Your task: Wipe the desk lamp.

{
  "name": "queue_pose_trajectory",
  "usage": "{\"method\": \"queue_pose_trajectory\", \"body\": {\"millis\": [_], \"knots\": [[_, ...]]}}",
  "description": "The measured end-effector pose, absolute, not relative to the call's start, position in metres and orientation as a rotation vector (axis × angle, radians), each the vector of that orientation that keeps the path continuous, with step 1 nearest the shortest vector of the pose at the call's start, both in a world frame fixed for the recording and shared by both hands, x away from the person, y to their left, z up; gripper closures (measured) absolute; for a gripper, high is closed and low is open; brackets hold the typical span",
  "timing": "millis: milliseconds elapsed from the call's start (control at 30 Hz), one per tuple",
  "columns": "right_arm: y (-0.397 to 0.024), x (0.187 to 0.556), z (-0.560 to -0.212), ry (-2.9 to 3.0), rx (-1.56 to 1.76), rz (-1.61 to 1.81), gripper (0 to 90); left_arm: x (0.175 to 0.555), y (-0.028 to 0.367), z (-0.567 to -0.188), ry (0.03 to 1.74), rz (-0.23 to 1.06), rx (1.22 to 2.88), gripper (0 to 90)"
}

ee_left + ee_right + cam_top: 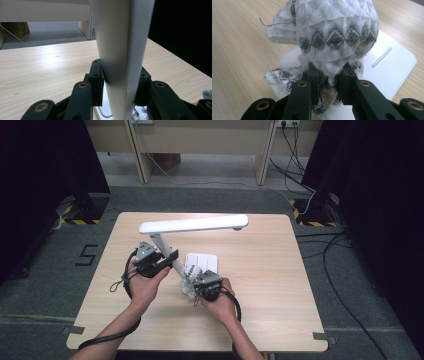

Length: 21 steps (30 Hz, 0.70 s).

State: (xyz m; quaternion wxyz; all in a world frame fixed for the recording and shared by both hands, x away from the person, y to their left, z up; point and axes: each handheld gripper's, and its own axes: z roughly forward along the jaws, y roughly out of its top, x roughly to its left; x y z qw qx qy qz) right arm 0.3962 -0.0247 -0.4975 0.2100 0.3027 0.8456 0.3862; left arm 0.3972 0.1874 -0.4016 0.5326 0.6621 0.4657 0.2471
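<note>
From the high view, both forearms come in from the bottom edge and angle toward the middle of the counter point(260, 270). The left hand point(145, 282) is cupped under the left hand-held gripper point(172, 259), wrist bent back, jaws aimed right at the slanted stem of the white lamp point(192, 224). The lamp's long head hangs level above the counter, its flat base point(207, 260) sitting near the middle. The right hand point(220, 302) is lower, knuckles up, pointing the right hand-held gripper point(192, 284) up and left into a white cloth point(190, 276) bunched at the foot of the stem. On the grey floor to the left, a black "5" is marked.

Left gripper view: the stem point(122, 50) rises straight between the two black jaws, and both pads press on its sides, a firm clamp.

Right gripper view: the jaws are pinched on the cloth point(334, 32), a white knit with grey diamond pattern, heaped above them, the base point(392, 67) behind.
</note>
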Motion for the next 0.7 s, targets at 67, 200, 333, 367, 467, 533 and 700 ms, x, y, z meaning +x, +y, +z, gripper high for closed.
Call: {"method": "queue_pose_trajectory", "body": {"millis": [67, 200, 333, 367, 467, 533, 700], "knots": [[-0.029, 0.397, -0.497, 2.347, 0.856, 1.06, 75.7, 0.397, 0.187, -0.402, 1.107, 0.594, 1.575, 66.8], [-0.04, 0.399, -0.496, 2.33, 0.875, 1.033, 75.7, 0.397, 0.188, -0.401, 1.11, 0.591, 1.584, 66.8], [-0.052, 0.399, -0.497, 2.311, 0.908, 1.025, 75.7, 0.397, 0.186, -0.401, 1.113, 0.597, 1.582, 66.8], [-0.055, 0.399, -0.497, 2.304, 0.911, 1.018, 75.7, 0.397, 0.186, -0.401, 1.114, 0.597, 1.581, 66.9], [-0.063, 0.4, -0.496, 2.294, 0.918, 0.99, 75.7, 0.397, 0.187, -0.401, 1.114, 0.598, 1.587, 66.9], [-0.07, 0.401, -0.496, 2.285, 0.93, 0.963, 75.7, 0.397, 0.186, -0.401, 1.112, 0.603, 1.588, 66.8], [-0.085, 0.405, -0.497, 2.269, 0.976, 0.894, 75.6, 0.396, 0.186, -0.401, 1.113, 0.605, 1.581, 66.8]]}}
